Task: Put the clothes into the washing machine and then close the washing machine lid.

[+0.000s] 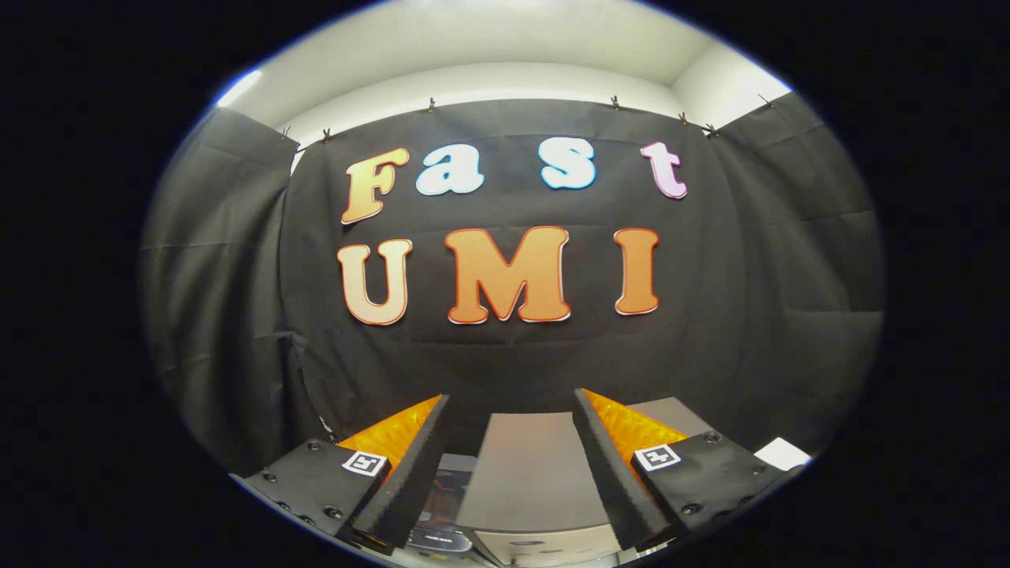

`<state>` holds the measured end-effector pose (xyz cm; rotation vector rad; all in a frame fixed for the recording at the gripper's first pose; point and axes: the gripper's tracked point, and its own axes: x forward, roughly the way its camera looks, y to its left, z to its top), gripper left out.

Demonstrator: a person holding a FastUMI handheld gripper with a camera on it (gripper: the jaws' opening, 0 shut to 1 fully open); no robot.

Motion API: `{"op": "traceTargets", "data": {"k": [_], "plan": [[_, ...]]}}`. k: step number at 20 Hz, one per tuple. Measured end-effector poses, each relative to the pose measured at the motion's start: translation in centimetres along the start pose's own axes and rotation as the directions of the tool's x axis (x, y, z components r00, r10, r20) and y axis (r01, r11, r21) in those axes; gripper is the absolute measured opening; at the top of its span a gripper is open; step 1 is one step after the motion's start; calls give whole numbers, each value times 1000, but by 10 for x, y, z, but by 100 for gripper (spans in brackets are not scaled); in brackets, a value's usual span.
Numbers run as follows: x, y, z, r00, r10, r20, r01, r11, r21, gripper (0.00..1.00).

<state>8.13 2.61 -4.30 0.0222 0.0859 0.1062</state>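
To the left, one finger (410, 465) of the gripper (513, 402) is seen reaching forward, and the other stands well apart from it to the right; the fingers are spread wide and nothing is held between them. Below and between the fingers a grey, flat-topped box (527, 473) is seen, which is judged to be the washing machine, with something dark and shiny (442, 505) low beside the left finger that cannot be made out. Whether the grey surface is a raised lid or the machine's top cannot be told, and no clothes can be picked out. Further right, past the right finger, a small white piece (781, 454) is seen lying on a grey counter (671, 410). Beyond everything the booth's wall (237, 315) is faced, so the gripper is held level and high rather than aimed at the work. The scene is judged to fit either an approach toward the clothes or a withdrawal once the lid is down; any further move would call for the gripper to be tilted down so that the machine and clothes are brought ahead of the fingers.
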Motion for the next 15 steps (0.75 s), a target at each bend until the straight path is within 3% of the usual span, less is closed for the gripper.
{"op": "traceTargets", "data": {"k": [7,15], "plan": [[-51,-69,9,1000,18,14,-19,999,34,99],[-55,-68,14,999,20,32,-21,999,34,99]]}}
